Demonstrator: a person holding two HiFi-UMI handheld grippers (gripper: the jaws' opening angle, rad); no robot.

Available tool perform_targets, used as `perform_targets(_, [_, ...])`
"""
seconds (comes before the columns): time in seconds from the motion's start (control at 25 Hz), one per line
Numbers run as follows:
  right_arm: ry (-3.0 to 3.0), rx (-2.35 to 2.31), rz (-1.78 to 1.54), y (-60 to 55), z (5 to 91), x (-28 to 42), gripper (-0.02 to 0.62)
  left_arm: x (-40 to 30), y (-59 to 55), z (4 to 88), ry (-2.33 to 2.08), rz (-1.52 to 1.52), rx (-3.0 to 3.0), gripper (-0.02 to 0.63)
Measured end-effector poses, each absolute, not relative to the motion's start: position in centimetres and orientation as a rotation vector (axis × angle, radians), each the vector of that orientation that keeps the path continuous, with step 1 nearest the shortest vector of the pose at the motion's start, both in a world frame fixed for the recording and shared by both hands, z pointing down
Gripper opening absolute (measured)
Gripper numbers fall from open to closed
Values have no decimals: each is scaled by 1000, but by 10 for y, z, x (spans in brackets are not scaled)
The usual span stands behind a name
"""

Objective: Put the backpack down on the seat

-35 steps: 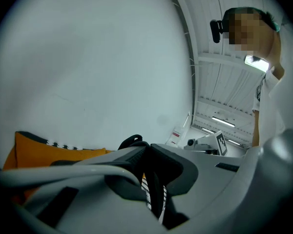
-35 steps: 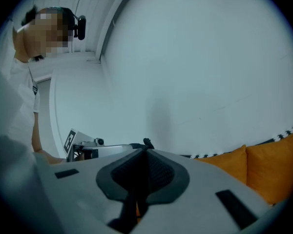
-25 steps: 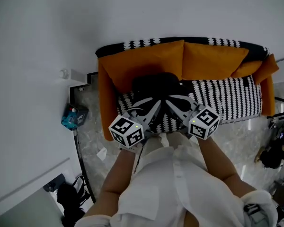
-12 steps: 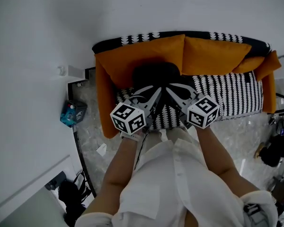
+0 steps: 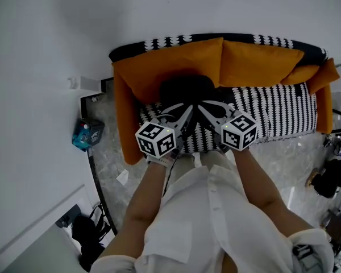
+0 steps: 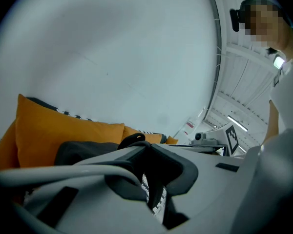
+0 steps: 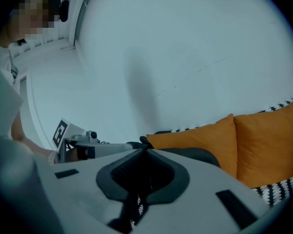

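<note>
Resting on the striped seat (image 5: 273, 112) just past both sets of fingertips, the black backpack (image 5: 184, 90) leans on an orange cushion (image 5: 159, 73) | body mostly hidden behind jaws — long axis unclear, top loop (image 6: 132, 139) upward | left gripper (image 6: 139, 144) clamped on loop | right gripper (image 7: 145, 150) clenched on backpack too.

no text, label, brand or number can be read anywhere here.
</note>
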State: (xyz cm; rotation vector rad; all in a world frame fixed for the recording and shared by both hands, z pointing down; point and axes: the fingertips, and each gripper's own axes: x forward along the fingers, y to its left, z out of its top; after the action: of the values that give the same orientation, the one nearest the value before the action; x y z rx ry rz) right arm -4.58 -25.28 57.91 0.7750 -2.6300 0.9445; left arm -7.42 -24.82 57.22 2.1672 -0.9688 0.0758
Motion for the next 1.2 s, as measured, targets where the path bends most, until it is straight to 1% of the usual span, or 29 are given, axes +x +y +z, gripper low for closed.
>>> perform_targets(0.64, [-2585, 846, 958, -277, 611, -43, 34, -72, -272, 602, -963, 117, 2186, 44])
perform_targets(1.2, [-2483, 859, 945, -275, 647, -39, 35, -68, -262, 639, -958, 267, 2196, 46])
